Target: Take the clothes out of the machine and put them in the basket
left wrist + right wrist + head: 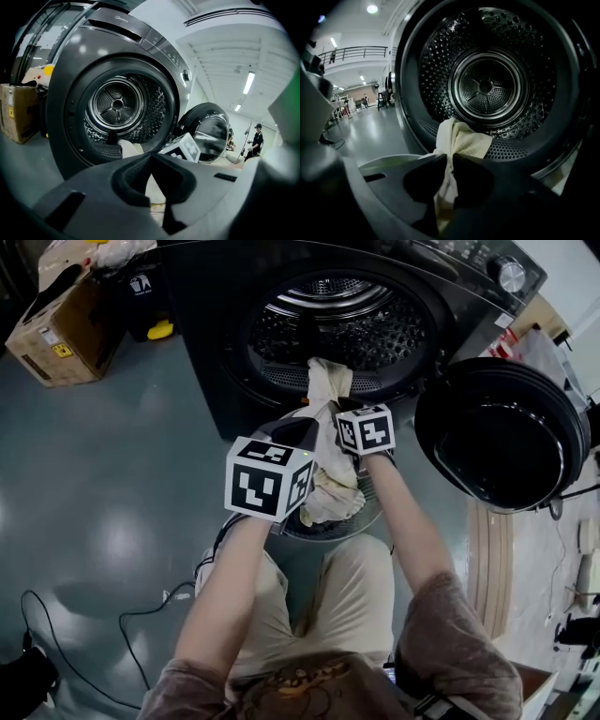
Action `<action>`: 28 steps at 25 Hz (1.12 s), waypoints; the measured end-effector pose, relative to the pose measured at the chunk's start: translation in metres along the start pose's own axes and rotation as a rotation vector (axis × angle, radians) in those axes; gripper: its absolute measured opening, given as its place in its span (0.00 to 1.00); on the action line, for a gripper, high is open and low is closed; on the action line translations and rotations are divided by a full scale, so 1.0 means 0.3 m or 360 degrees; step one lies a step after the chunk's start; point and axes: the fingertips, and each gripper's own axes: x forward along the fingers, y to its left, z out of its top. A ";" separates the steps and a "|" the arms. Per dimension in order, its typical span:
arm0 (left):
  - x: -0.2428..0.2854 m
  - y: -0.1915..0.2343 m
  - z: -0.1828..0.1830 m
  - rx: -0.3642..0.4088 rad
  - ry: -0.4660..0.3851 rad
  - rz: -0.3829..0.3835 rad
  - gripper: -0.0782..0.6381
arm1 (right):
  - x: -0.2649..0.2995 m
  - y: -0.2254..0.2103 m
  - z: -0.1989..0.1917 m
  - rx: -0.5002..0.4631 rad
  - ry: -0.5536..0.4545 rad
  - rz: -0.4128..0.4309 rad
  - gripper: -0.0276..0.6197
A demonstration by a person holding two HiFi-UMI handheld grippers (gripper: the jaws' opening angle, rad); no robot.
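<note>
A cream cloth (328, 390) hangs from the lip of the dark washing machine's drum (337, 320) down into a round grey basket (323, 532) on the floor below the opening. My right gripper (449, 157) is shut on the cloth (459, 140) just in front of the drum lip; its marker cube (366, 427) shows in the head view. My left gripper (151, 155) sits lower and to the left with its tips together, and cream cloth (153, 187) shows between its fingers. The rest of the drum (487, 86) looks bare.
The machine's round door (497, 432) stands swung open to the right. A cardboard box (61, 329) and a yellow object (159, 329) sit on the floor at the left of the machine. Cables (141, 615) lie on the floor by the person's left leg.
</note>
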 end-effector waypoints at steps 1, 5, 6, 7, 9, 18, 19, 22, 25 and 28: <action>-0.001 0.003 -0.001 -0.0001 0.0000 0.0001 0.12 | -0.048 0.023 -0.003 -0.0009 -0.0028 0.0029 0.10; 0.001 0.018 -0.010 -0.0004 0.0009 0.0015 0.12 | -0.232 0.109 -0.050 -0.0059 -0.0089 0.0117 0.10; 0.002 0.022 -0.014 -0.0003 0.0014 0.0019 0.12 | -0.264 0.128 -0.081 -0.0071 -0.0076 0.0139 0.11; 0.003 0.025 -0.016 -0.0003 0.0017 0.0023 0.12 | -0.287 0.148 -0.121 -0.0092 -0.0049 0.0162 0.11; 0.005 0.029 -0.016 -0.0005 0.0016 0.0028 0.12 | -0.298 0.181 -0.230 -0.0160 0.0053 0.0199 0.14; 0.028 -0.013 -0.037 0.0056 0.0066 -0.0050 0.12 | -0.265 0.189 -0.343 0.0078 0.0218 0.0233 0.51; 0.024 0.002 -0.037 0.0046 0.0071 -0.0040 0.12 | -0.279 0.193 -0.308 0.0102 0.0194 0.0238 0.51; -0.006 0.050 0.020 -0.0019 0.0059 -0.0007 0.12 | -0.354 0.186 -0.167 0.0166 0.0112 0.0225 0.51; -0.066 0.042 0.194 -0.0084 0.0036 -0.0062 0.12 | -0.467 0.154 0.003 0.0217 0.0083 0.0169 0.46; -0.178 -0.008 0.413 -0.0104 0.0039 -0.0130 0.12 | -0.624 0.151 0.204 0.0264 0.0104 0.0126 0.43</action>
